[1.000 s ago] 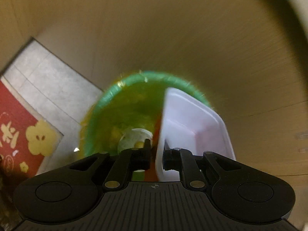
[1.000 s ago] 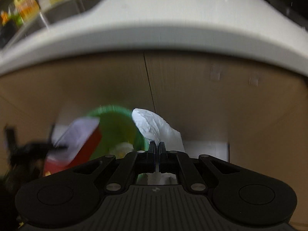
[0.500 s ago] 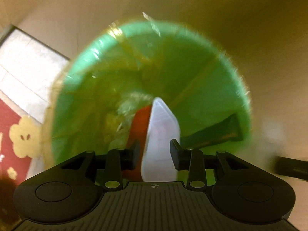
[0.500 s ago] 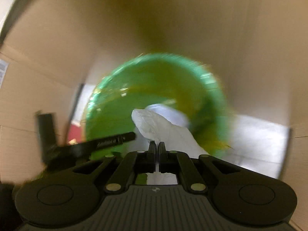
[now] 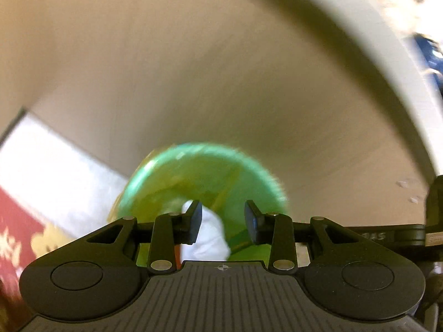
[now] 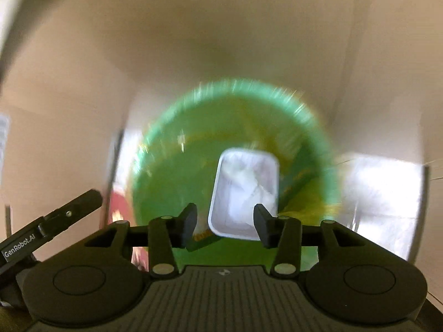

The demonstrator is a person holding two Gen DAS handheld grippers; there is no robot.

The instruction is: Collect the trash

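A green trash bin (image 6: 171, 182) with a yellowish liner stands on the floor against wooden cabinet fronts. A white plastic tray (image 6: 243, 193) lies inside it with crumpled white plastic (image 6: 249, 182) in it. My right gripper (image 6: 225, 225) is open and empty just above the bin mouth. In the left wrist view the bin (image 5: 210, 171) sits lower and smaller, with the white trash (image 5: 210, 232) showing between the fingers. My left gripper (image 5: 223, 221) is open and empty above the bin. The left gripper's body (image 6: 55, 227) shows at the right view's left edge.
Wooden cabinet doors (image 5: 193, 69) rise behind the bin under a white countertop edge (image 5: 387, 55). Pale floor tiles (image 5: 55, 166) and a red mat with yellow flowers (image 5: 19, 235) lie left of the bin. The right gripper's body (image 5: 387, 235) shows at right.
Both grippers have opened. The left let the white tray fall into the bin and pulled back up. The right let go of the white plastic, which now lies in the tray.
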